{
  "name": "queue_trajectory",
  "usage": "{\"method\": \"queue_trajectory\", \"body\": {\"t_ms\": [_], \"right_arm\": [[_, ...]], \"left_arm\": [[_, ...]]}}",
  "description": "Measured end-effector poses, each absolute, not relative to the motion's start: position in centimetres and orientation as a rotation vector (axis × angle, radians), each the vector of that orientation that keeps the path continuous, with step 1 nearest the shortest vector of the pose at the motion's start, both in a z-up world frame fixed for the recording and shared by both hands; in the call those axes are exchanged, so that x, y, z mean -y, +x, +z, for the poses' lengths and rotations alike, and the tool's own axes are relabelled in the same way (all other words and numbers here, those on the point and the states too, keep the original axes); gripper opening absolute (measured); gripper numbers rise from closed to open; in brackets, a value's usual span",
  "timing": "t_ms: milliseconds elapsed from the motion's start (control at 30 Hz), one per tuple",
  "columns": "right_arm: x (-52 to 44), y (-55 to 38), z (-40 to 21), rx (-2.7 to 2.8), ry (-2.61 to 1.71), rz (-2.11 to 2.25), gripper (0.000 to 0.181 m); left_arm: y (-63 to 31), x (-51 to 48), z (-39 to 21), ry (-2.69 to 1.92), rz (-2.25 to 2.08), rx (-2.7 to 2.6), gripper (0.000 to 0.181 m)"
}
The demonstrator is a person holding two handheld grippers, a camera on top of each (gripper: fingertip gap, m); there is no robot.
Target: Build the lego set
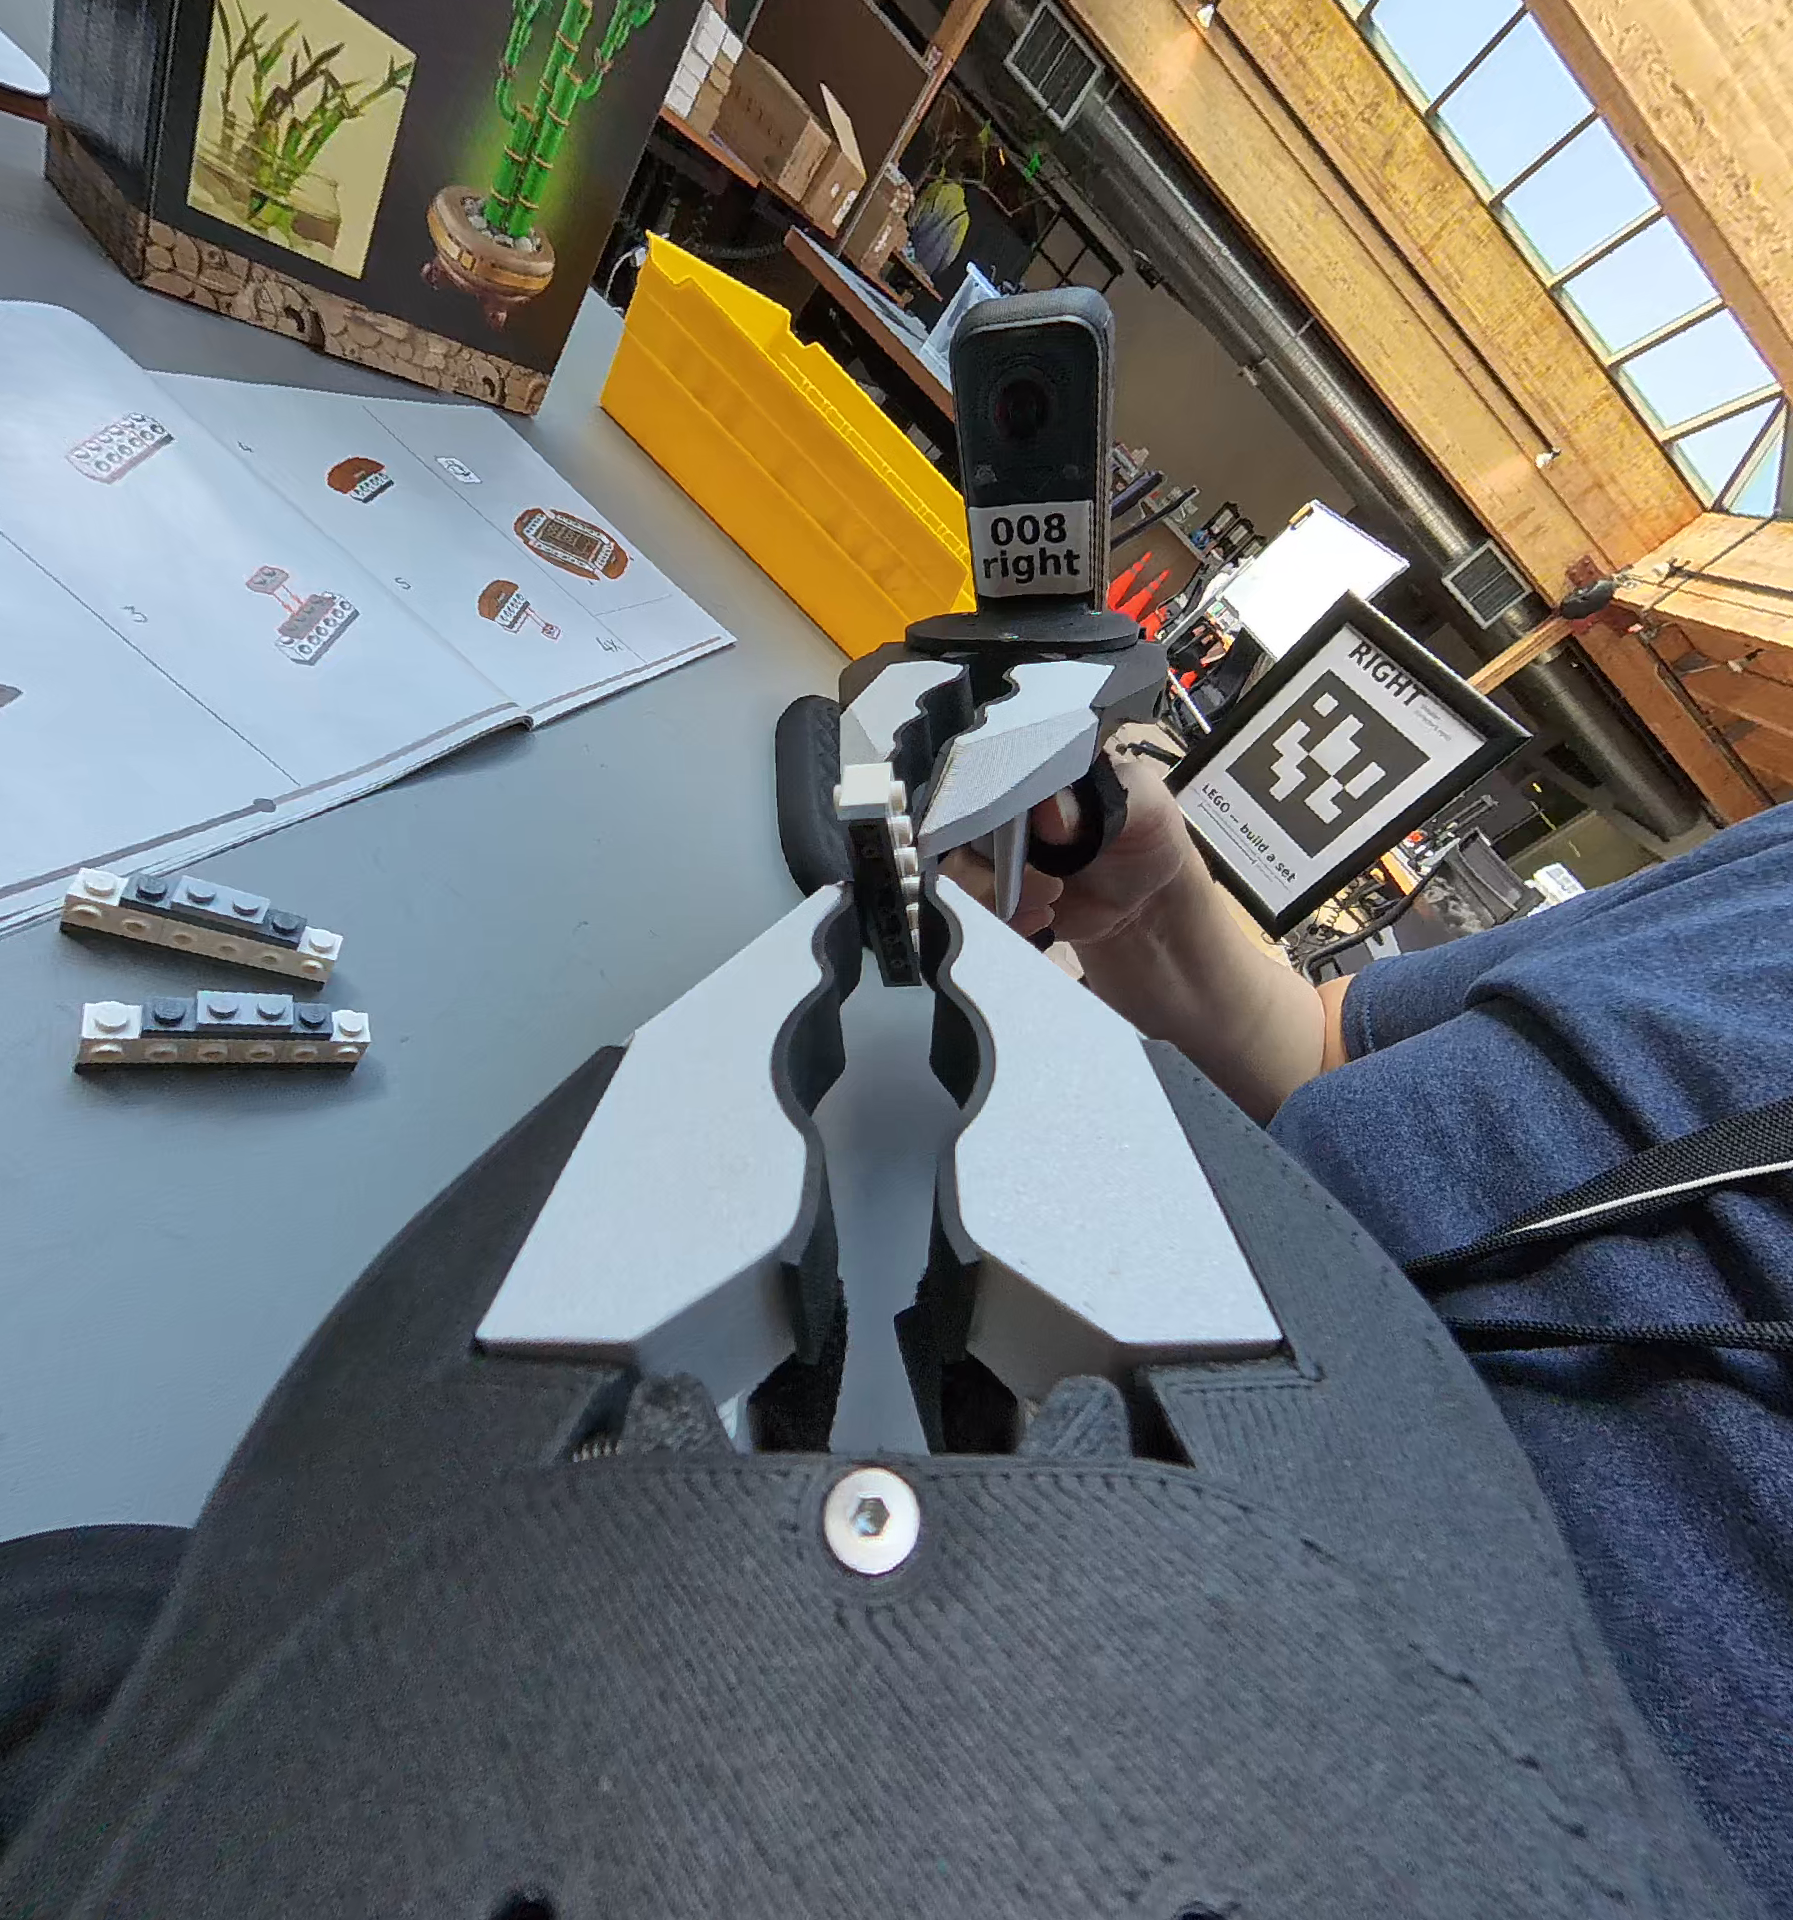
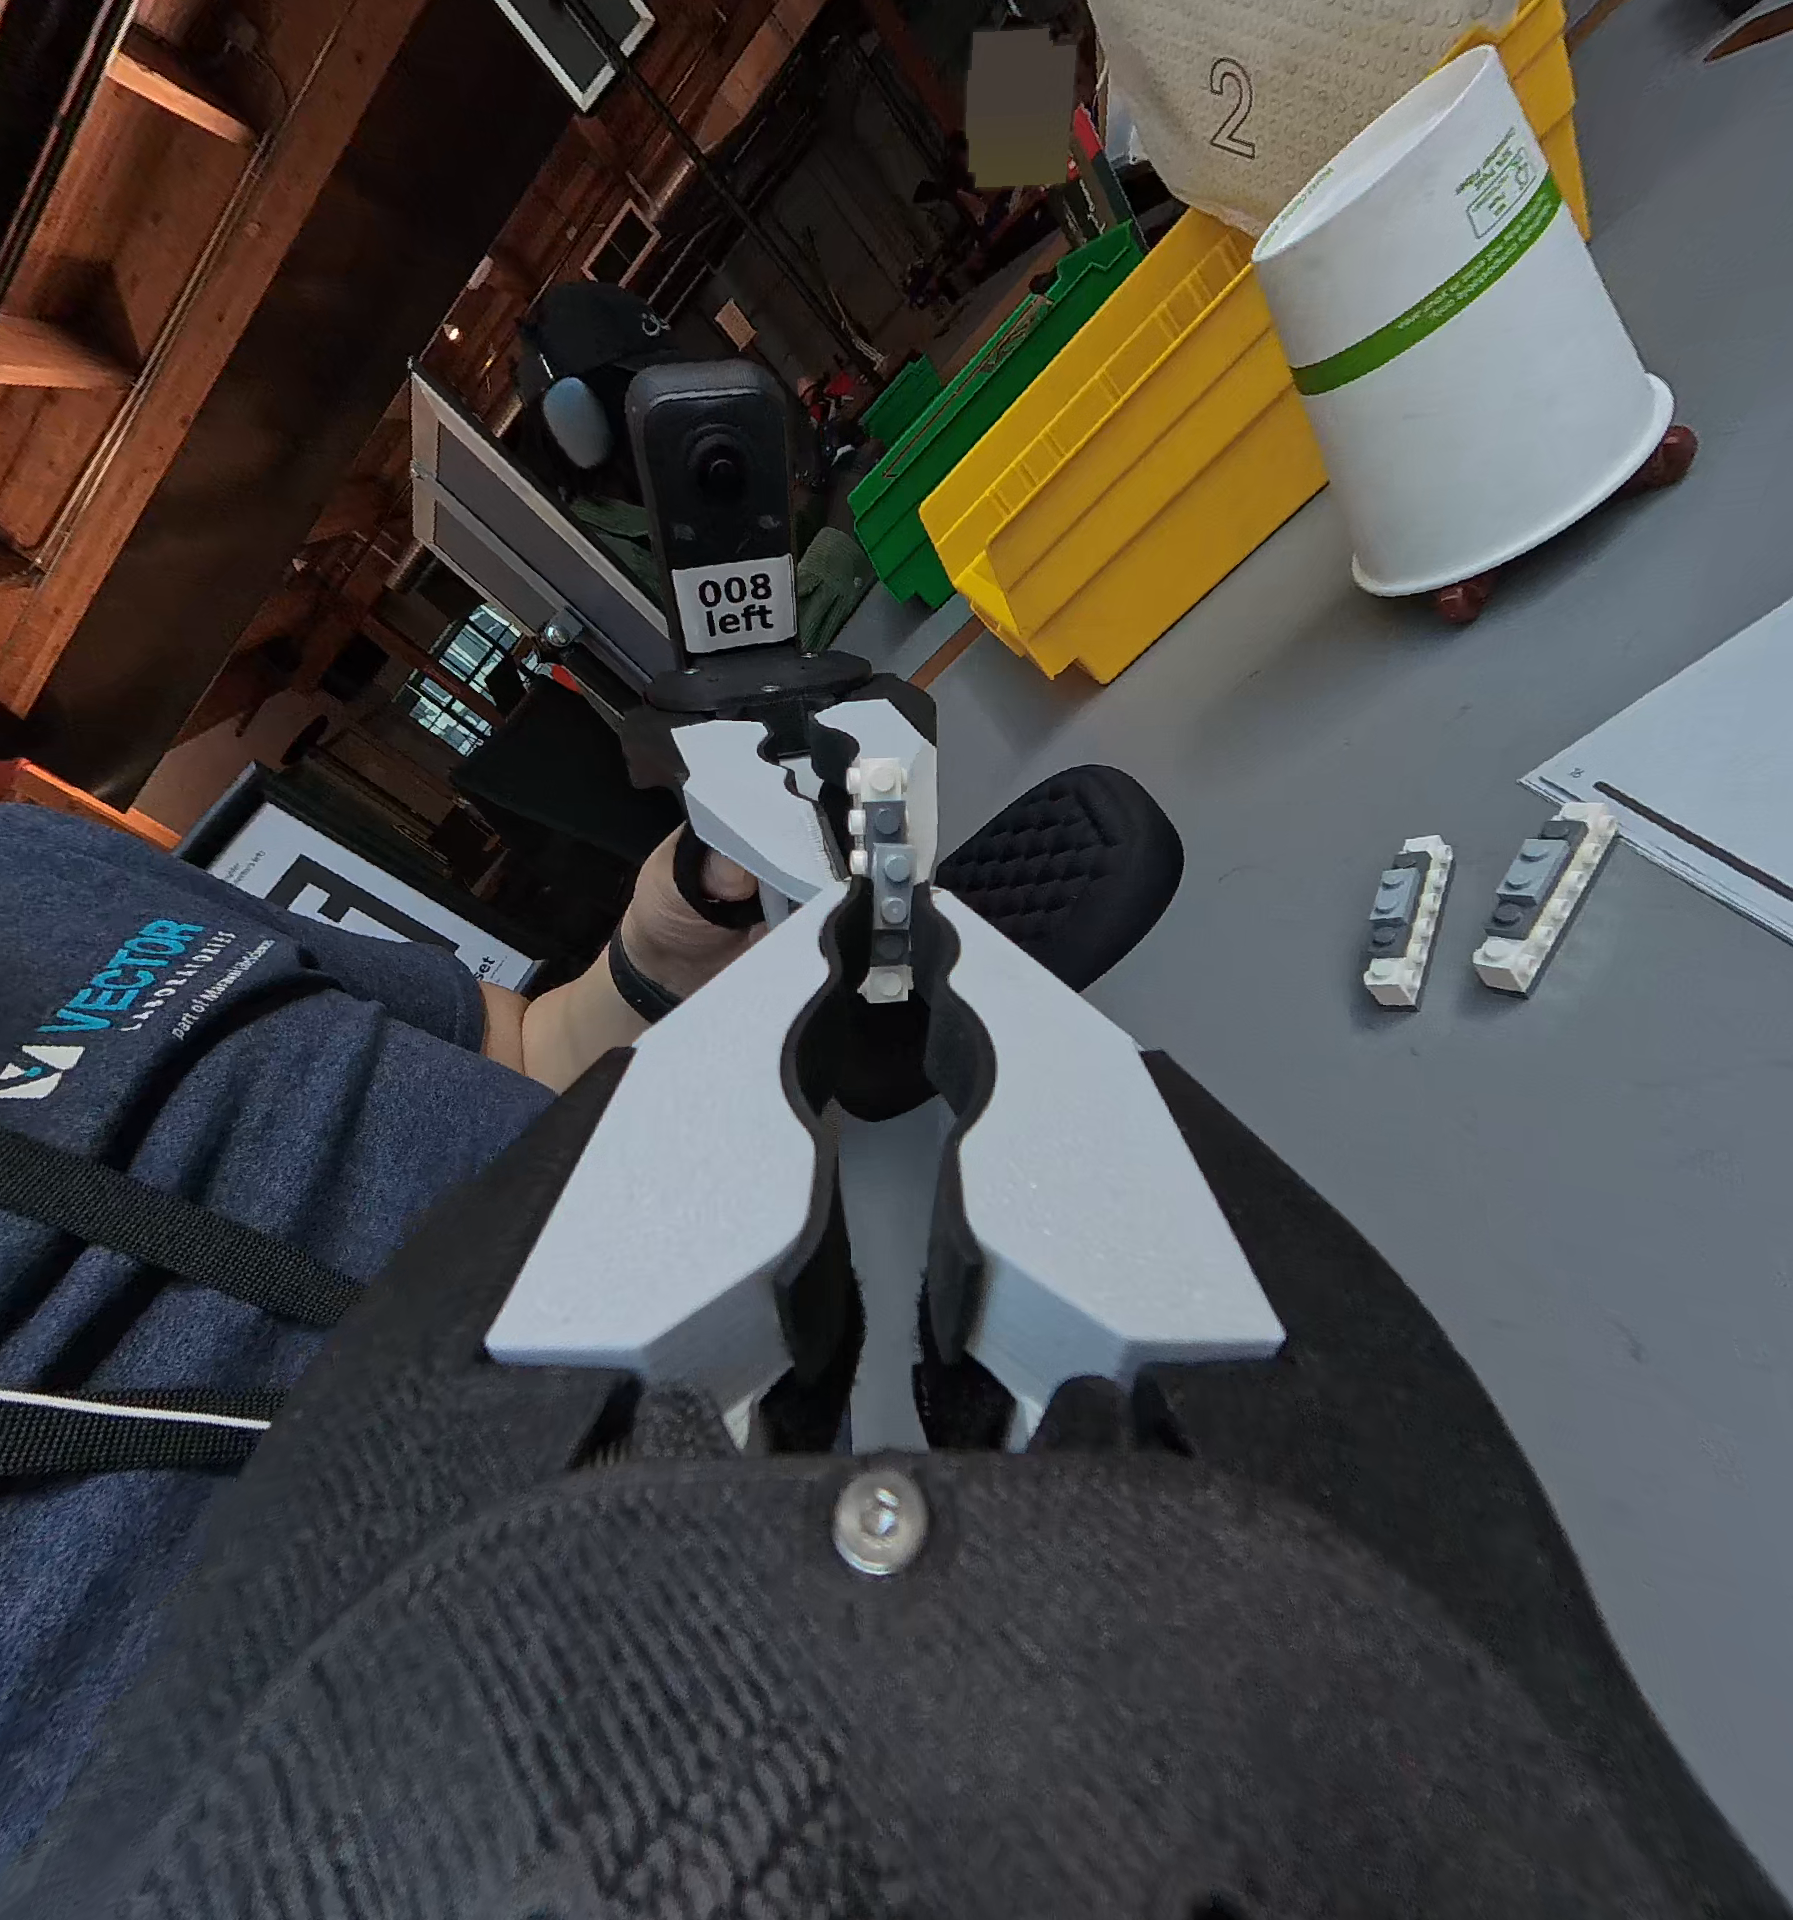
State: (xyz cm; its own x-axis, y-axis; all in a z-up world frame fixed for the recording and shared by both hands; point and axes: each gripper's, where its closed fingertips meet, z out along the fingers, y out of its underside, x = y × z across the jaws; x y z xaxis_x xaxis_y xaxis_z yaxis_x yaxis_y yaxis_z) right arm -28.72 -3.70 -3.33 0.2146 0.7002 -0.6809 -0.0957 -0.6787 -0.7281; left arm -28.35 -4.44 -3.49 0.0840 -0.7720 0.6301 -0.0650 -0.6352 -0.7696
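1. Brick strip [image 1: 890,896] sits in the air between both tools, above the tabletop [image 1: 518,987], near the person's chest. White, grey and dark plates stacked on a long base.
2. Left tool [image 1: 887,914]: clenched on one end of the strip, tips pinching its flat sides. Right tool [image 2: 887,935]: clenched on the other end, same way. Both ends caught, middle spans free.
3. Handling, my guess: v. light, hard plastic, stiff along its length but thin, so a twist or bend btwn the two tools could pop plates apart at the stud joints. Smooth sides = slippery under hard pads; it may pivot if squeezed on one corner only.
4. Where to hold: flat long sides, close to the end, w/ studs left clear for the next piece. Press along the stud axis, not across.
5. Two finished strips [image 1: 211,977] lie side by side on the tabletop, left in the left wrist view, just beside the open instruction booklet [image 1: 248,582]. Set box [image 1: 352,177] and yellow bin [image 1: 788,457] farther off; white tub [image 2: 1463,343] at far right in the right wrist view.
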Motion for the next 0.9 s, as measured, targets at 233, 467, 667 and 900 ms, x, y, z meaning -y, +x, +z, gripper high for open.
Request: {"method": "queue_trajectory", "body": {"t_ms": [233, 467, 667, 900], "right_arm": [[3.8, -28.6, -3.4, 0.611, -1.844, 1.478, 0.006], [3.6, -28.4, -2.7, 0.628, -1.8, 1.447, 0.006], [3.8, -28.4, -2.3, 0.628, -1.769, 1.477, 0.006], [3.8, -28.4, -2.0, 0.607, -1.744, 1.52, 0.008]], "left_arm": [[-28.2, 4.6, -3.7, -1.816, -1.543, -0.863, 0.008], [-28.0, 4.4, -3.0, -1.784, -1.589, -0.824, 0.008], [-28.1, 4.7, -2.6, -1.758, -1.619, -0.822, 0.008], [-28.0, 4.8, -2.5, -1.744, -1.658, -0.806, 0.008]]}}
